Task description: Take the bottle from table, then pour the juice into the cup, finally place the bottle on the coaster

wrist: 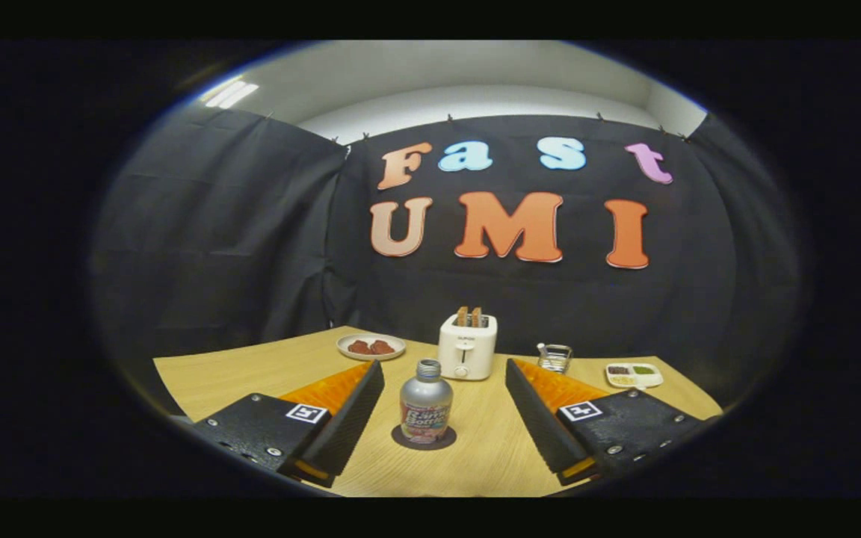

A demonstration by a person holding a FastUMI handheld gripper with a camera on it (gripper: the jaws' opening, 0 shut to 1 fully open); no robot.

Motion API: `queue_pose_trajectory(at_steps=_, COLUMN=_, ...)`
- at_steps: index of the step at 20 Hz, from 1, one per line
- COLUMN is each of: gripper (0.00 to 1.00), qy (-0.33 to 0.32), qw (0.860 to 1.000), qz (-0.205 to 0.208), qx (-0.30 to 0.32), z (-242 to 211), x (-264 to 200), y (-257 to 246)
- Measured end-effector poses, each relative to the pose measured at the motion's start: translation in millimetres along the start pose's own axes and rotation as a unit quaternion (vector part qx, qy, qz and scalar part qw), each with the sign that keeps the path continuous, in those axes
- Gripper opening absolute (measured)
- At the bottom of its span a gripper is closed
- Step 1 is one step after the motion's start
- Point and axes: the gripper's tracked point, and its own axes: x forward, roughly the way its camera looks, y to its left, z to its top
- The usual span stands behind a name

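While the tool [444,400] hangs wide open, the bottle [425,411] stands upright on the coaster [424,440], between its fingers and touching neither. Beyond on the surface [490,456] are a toaster [467,347], plate [371,346], cup [554,358] and tray [634,375].

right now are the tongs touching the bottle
Apart. The gripper view shows the tongs open wide, with bare table visible between each finger and the bottle, which stands on the coaster.
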Motion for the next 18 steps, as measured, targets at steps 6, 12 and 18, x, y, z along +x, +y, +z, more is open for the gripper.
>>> queue_pose_trajectory(at_steps=6, gripper=0.97, qy=-0.037, qw=0.999, qz=-0.037, qx=-0.012, z=25, x=-32, y=-18)
queue_pose_trajectory(at_steps=12, gripper=0.98, qy=-0.061, qw=0.994, qz=-0.091, qx=0.027, z=24, x=-58, y=-52)
queue_pose_trajectory(at_steps=18, gripper=0.98, qy=-0.078, qw=0.989, qz=-0.121, qx=0.025, z=27, x=-75, y=-79)
